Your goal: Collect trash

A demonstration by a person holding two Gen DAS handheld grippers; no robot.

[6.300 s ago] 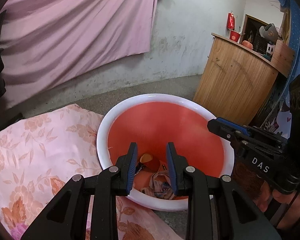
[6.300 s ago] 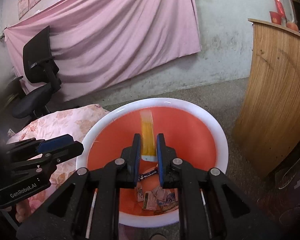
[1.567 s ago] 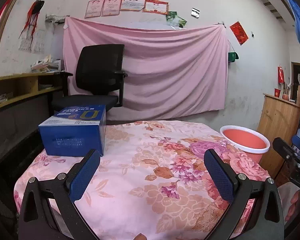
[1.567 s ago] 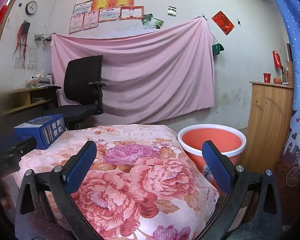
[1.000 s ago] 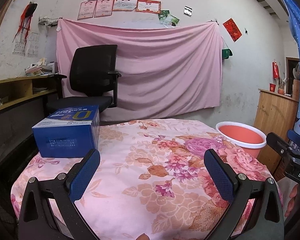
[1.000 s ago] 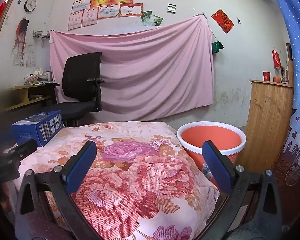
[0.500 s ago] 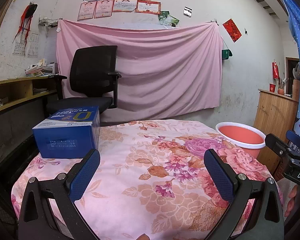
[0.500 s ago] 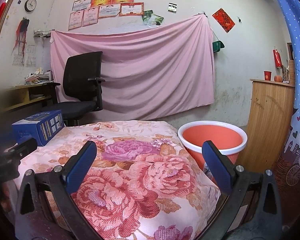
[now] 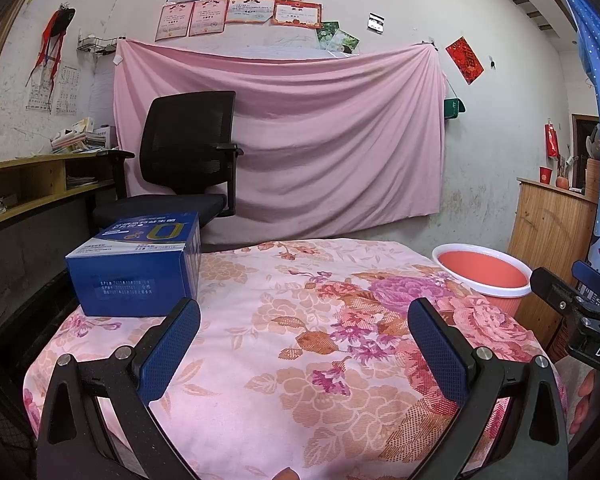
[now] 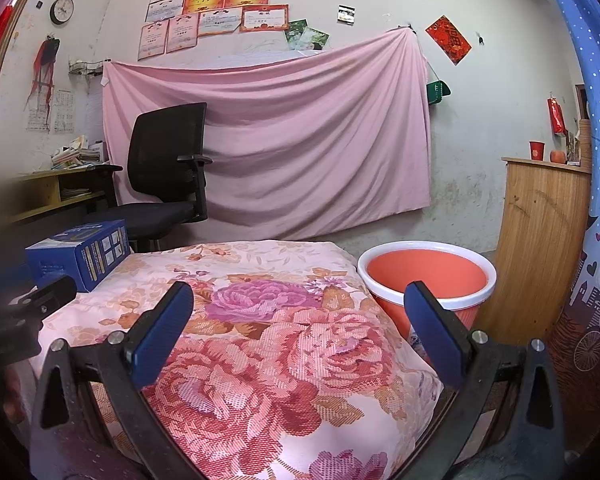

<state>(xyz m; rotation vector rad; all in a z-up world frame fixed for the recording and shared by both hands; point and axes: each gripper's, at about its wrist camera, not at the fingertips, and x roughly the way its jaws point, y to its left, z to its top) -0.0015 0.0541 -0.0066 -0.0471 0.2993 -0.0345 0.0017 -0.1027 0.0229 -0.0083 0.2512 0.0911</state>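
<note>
While both grippers hover low over the desk (image 9: 284, 320) draped in a floral cloth, each stands spread wide with nothing between its blue pads: the left gripper (image 9: 304, 344) above the near edge, the right gripper (image 10: 300, 328) above the near right corner. Off the desk's right edge, just beside it on the floor, stands the orange bucket (image 10: 428, 276) with a white rim (image 9: 482, 270); what lies in it cannot be seen from this height. A blue box (image 9: 136, 268) sits at the desk's left edge, and a black office chair (image 9: 188, 164) stands behind it against a pink sheet.
</note>
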